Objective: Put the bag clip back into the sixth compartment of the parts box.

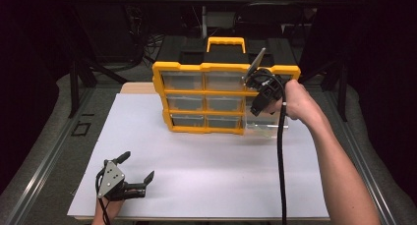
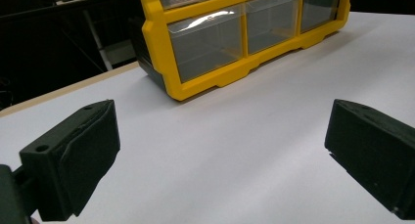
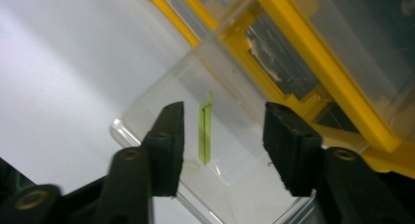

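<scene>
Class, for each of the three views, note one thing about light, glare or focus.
High view: the white table is brightly lit and the surroundings fall into darkness. Left gripper view: a glare streak crosses a clear drawer of the yellow organizer; the near jaws look soft. Right gripper view: the table is washed out at the left, and the open drawer behind the right gripper is slightly blurred.

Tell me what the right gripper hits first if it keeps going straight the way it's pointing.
Probably the green pea pod lying in the pulled-out clear drawer: it sits between the right gripper's open fingers. Depth is unclear; the fingers might meet the drawer's floor or rim first.
</scene>
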